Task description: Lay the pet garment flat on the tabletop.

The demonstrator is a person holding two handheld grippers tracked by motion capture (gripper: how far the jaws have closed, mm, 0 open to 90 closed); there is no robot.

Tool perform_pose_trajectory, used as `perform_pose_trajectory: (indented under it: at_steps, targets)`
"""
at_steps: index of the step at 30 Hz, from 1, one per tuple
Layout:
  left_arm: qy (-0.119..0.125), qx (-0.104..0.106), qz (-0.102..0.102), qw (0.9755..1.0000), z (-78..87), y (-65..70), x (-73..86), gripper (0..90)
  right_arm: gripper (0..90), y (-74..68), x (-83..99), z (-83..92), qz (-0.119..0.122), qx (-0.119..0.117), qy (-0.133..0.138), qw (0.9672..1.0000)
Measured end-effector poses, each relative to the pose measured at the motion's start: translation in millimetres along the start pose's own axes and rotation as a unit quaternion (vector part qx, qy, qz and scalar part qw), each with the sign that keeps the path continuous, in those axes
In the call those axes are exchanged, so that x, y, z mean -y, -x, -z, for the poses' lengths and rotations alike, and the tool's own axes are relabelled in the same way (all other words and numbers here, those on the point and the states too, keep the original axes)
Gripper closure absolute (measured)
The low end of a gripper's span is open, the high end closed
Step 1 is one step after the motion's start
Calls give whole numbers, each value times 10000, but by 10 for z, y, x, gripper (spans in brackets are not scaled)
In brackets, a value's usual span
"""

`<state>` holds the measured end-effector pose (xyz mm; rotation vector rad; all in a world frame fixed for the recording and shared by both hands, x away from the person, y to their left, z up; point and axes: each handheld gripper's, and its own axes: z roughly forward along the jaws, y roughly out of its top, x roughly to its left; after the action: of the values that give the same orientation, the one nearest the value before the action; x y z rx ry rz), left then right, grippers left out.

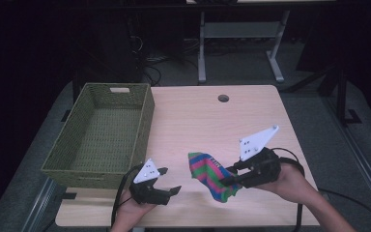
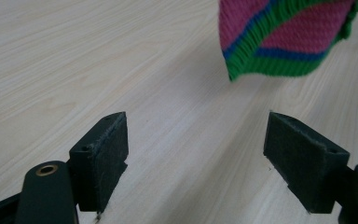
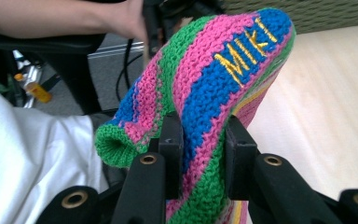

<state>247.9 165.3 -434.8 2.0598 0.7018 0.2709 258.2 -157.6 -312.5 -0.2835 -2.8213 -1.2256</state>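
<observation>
A knitted sock (image 1: 211, 175) striped pink, green and blue, with yellow letters on it, hangs just above the wooden table (image 1: 207, 116) near its front edge. My right gripper (image 1: 228, 177) is shut on the sock (image 3: 205, 98); in the right gripper view both black jaws pinch its middle. My left gripper (image 1: 168, 181) stands open to the left of the sock, low over the table, with nothing between its pads (image 2: 103, 154). In the left gripper view the sock's green cuff (image 2: 279, 37) hangs ahead and to the upper right.
A green woven basket (image 1: 104, 133) stands on the table's left side, open and with nothing in it. A round cable hole (image 1: 223, 98) is near the table's far edge. The person's white sleeve (image 3: 23, 163) fills the left of the right gripper view.
</observation>
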Motion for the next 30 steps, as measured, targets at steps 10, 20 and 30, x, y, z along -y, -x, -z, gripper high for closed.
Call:
perform_pose_trajectory:
  at_steps: [10,20,30]
  targets:
    - [36,18,21,10000,2,-11,5,216,726,334,221,-384,-402,-363,-354,9979]
    - [-34,116,18,9999,-32,8,4,215,716,941,400,-740,-1014,-755,-682,9896]
    - [-2,212,94,9997,-40,5,5,215,694,1278,594,-898,-1414,-824,-889,9825]
